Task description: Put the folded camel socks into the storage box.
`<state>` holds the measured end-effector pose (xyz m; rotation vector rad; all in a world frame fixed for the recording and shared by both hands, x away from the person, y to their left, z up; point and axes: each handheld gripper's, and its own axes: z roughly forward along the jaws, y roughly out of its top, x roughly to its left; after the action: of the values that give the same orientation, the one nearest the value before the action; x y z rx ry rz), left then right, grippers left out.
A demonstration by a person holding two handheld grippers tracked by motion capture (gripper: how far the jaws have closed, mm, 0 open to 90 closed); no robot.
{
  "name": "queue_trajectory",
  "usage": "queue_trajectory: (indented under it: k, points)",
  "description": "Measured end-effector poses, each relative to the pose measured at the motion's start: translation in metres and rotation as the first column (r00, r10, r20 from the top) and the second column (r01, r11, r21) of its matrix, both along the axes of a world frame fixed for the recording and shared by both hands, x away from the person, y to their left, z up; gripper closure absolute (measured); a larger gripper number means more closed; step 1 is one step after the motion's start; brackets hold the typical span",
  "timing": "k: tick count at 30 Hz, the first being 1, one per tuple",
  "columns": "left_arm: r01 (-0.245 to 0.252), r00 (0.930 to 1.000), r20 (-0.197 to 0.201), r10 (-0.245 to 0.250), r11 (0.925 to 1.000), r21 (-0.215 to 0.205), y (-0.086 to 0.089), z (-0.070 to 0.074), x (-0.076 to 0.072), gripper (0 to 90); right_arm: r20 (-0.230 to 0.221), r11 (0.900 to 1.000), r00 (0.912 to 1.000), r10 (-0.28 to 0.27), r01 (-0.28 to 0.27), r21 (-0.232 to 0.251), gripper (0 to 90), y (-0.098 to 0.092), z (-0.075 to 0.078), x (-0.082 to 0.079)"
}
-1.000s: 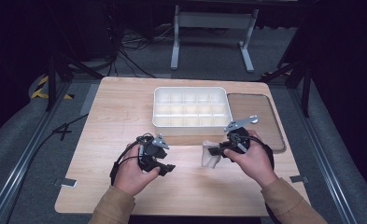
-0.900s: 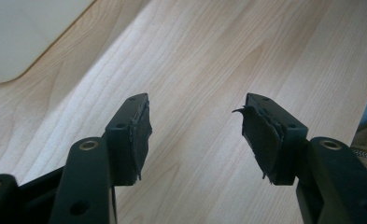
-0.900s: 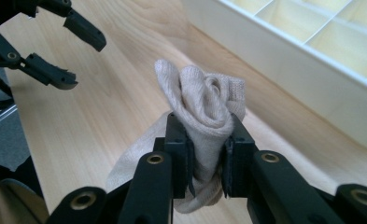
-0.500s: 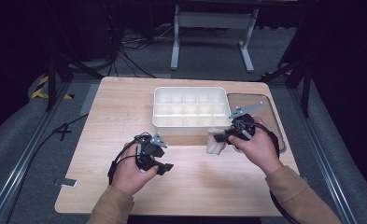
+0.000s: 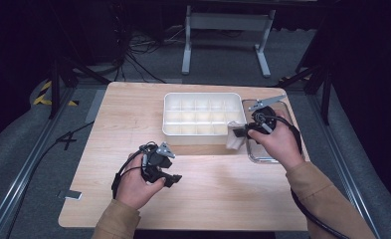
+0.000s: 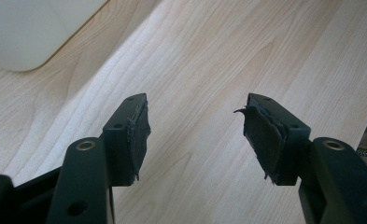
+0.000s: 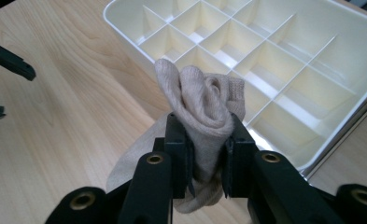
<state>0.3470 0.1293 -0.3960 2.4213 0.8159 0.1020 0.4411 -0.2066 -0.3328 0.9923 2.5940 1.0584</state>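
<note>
My right gripper (image 7: 204, 149) is shut on a rolled beige sock (image 7: 204, 107), which bulges above the jaws and hangs below them. In the high view the right gripper (image 5: 242, 133) holds the sock (image 5: 234, 141) just off the front right corner of the white divided tray (image 5: 203, 96). The tray (image 7: 284, 60) has several compartments with nothing in them. My left gripper (image 6: 195, 135) is open above bare wood, with nothing between its pads. From above, the left gripper (image 5: 169, 175) hovers over the front middle of the table.
A clear shallow tray (image 5: 267, 158) lies at the table's right, under my right hand. The wooden table (image 5: 128, 119) is bare at the left and front. Beyond its far edge are cables and a metal stand (image 5: 225, 22) on the dark floor.
My right gripper has carried the sock up and to the right, from in front of the tray to its front right corner. The left hand has hardly moved.
</note>
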Motion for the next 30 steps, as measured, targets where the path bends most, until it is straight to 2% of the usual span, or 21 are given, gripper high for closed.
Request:
queue_trajectory:
  k: [4, 11, 14, 19, 23, 27, 30]
  points:
    - [-0.021, 0.9998, 0.003, 0.021, 0.9998, 0.001, 0.007, 0.001, -0.002, 41.2, 0.02, 0.999, 0.9998, -0.009, 0.009, -0.03, 75.5, -0.002, 0.001, 0.013]
    - [-0.041, 0.9992, 0.0, 0.041, 0.9991, -0.006, 0.013, 0.001, -0.004, 41.1, 0.035, 0.998, 0.9993, -0.01, 0.012, -0.054, 75.4, -0.005, 0.004, 0.028]
    - [-0.042, 0.9991, -0.004, 0.042, 0.9991, -0.003, 0.014, 0.002, -0.004, 41.1, 0.038, 0.998, 0.9992, -0.007, 0.01, -0.059, 75.4, -0.007, 0.004, 0.035]
    - [-0.041, 0.9991, 0.001, 0.041, 0.9991, -0.006, 0.015, 0.001, -0.003, 41.1, 0.068, 0.995, 0.9977, 0.003, 0.003, -0.096, 75.2, -0.009, 0.003, 0.048]
    - [-0.035, 0.9994, -0.002, 0.035, 0.9994, -0.004, 0.015, 0.001, -0.002, 41.0, 0.082, 0.997, 0.9966, 0.001, 0.005, -0.071, 75.1, -0.009, 0.0, 0.057]
    - [-0.039, 0.9992, -0.009, 0.039, 0.9992, -0.013, 0.015, 0.001, -0.002, 40.9, 0.105, 0.994, 0.9945, 0.001, 0.01, -0.109, 74.9, -0.008, -0.003, 0.068]
    - [-0.042, 0.9991, -0.007, 0.042, 0.9991, -0.008, 0.015, 0.0, -0.001, 40.9, 0.114, 0.993, 0.9934, 0.001, 0.013, -0.121, 74.8, -0.008, -0.004, 0.072]
